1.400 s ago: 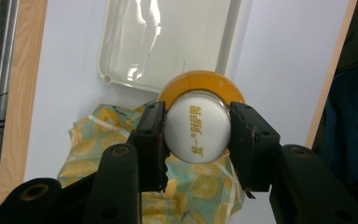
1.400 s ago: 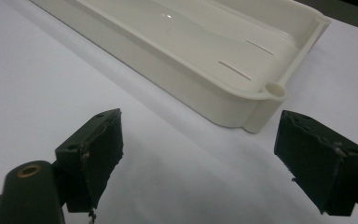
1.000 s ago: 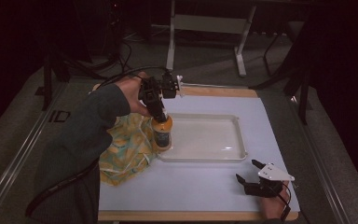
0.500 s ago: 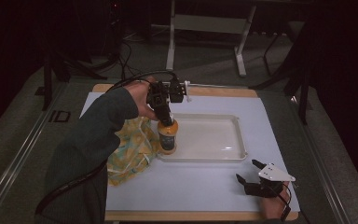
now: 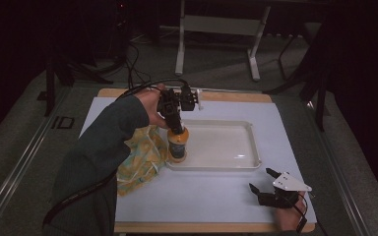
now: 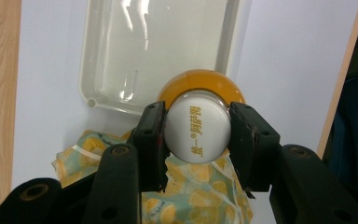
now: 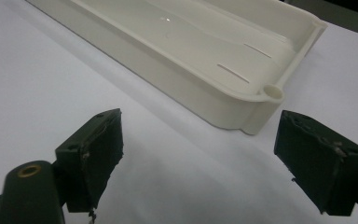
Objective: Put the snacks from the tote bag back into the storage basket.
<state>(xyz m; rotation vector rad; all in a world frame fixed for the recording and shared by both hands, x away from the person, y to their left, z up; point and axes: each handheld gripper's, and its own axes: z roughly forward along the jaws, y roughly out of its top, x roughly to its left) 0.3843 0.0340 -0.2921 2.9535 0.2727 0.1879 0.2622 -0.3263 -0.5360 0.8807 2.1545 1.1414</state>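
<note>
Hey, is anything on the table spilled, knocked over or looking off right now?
Nothing spilled. The bottle stands upright, held by its white cap in the left gripper at the tray's left edge. The only untidy thing is the lemon-print cloth, lying crumpled beside the tray.

White table point(image 5: 226, 196): tray point(image 5: 248, 164), cloth point(image 5: 140, 164)

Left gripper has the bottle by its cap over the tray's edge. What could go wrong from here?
1. The left gripper pinches only the smooth round white cap; the orange bottle could slip or swing.
2. It hangs at the tray's left rim, beside the yellow cloth; lowered there, it might catch the rim and tip.
</note>
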